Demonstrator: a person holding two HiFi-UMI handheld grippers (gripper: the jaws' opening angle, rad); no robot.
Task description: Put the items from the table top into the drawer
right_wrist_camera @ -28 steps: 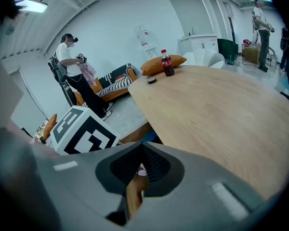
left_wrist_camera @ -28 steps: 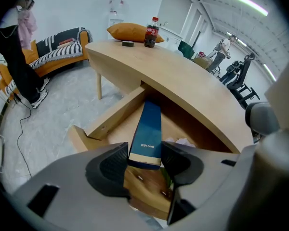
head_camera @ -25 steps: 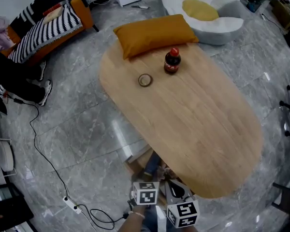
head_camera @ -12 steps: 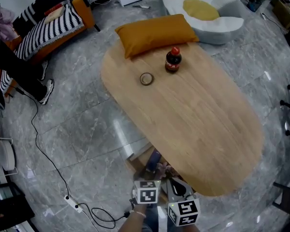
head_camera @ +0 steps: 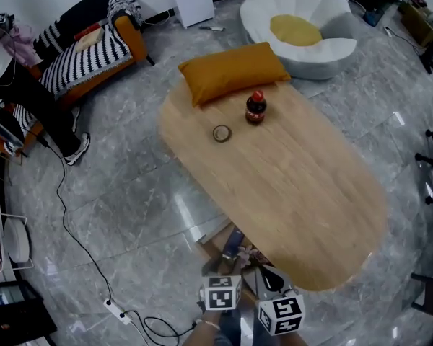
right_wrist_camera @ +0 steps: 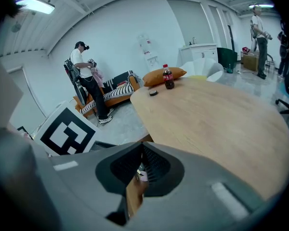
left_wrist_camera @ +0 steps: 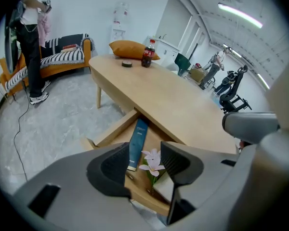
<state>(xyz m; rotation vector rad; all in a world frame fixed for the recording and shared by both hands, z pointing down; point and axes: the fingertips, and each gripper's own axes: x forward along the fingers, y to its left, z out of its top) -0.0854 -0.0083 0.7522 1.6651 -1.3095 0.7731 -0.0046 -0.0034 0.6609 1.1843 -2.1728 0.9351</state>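
The drawer [left_wrist_camera: 110, 130] stands pulled out under the near end of the table [head_camera: 296, 186]. Inside it I see a long blue pack [left_wrist_camera: 137, 138] and a pale pink flower [left_wrist_camera: 151, 161]. At the far end of the table top stand a cola bottle [head_camera: 256, 108] and a tape roll [head_camera: 221, 132] near it, with an orange pillow [head_camera: 234, 71] behind both. My left gripper [left_wrist_camera: 144, 158] hovers over the drawer — jaws well apart, gripping nothing. My right gripper [right_wrist_camera: 141, 150] is beside it — jaws closed tip to tip, empty.
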